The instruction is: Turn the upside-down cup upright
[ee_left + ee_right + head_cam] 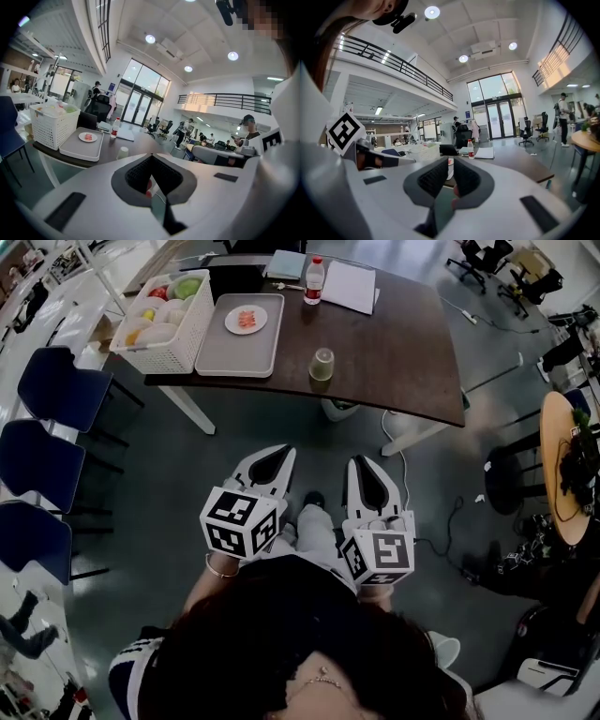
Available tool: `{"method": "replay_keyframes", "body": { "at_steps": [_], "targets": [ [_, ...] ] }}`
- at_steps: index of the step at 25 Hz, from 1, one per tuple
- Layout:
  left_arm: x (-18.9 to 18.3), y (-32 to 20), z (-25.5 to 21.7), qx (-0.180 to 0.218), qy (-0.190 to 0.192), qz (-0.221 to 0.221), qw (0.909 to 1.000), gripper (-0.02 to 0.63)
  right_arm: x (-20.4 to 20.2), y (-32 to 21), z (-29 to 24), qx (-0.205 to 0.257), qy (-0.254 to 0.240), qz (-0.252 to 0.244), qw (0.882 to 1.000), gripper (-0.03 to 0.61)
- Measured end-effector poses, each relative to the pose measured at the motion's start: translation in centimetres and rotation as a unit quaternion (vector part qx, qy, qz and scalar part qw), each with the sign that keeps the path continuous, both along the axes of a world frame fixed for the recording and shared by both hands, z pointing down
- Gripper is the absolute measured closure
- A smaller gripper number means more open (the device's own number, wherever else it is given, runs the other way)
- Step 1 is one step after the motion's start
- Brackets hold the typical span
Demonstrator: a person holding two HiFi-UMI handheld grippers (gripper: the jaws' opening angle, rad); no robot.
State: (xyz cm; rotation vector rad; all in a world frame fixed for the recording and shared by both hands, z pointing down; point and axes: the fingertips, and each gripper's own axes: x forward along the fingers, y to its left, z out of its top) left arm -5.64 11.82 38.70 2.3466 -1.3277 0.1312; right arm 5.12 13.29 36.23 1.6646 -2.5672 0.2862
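Dark tabletop [394,343], seen from above, lies ahead of me and well apart from both claws, which I hold out over the floor in front of my body. At its left end stands a white basket [192,334], and just beside that a grey tray [234,357] bearing a small plate [246,320]. My left claw [275,454] and my right claw [362,465], side by side, are each clenched with nothing between the jaws. The cup [322,364], small, pale and translucent, stands alone on bare tabletop near the front edge, to the right of the tray and apart from it. I judge it a thin, light plastic cup: easily tipped or skidded by a glancing touch, and liable to buckle under a hard squeeze. The sensible hold is across the side wall at about mid-height, jaws on opposite sides, pressed only firmly enough that it cannot slip while turned over.
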Motion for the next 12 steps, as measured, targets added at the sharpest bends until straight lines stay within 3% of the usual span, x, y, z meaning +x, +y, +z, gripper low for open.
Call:
{"method": "replay_keyframes", "body": {
  "at_steps": [12],
  "targets": [
    [0.7,-11.1,0.9,0.004,-0.011,-0.023,0.9997,0.618,1.1,-12.1,1.3,-0.003,0.006,-0.021,1.0,0.557]
  ]
}}
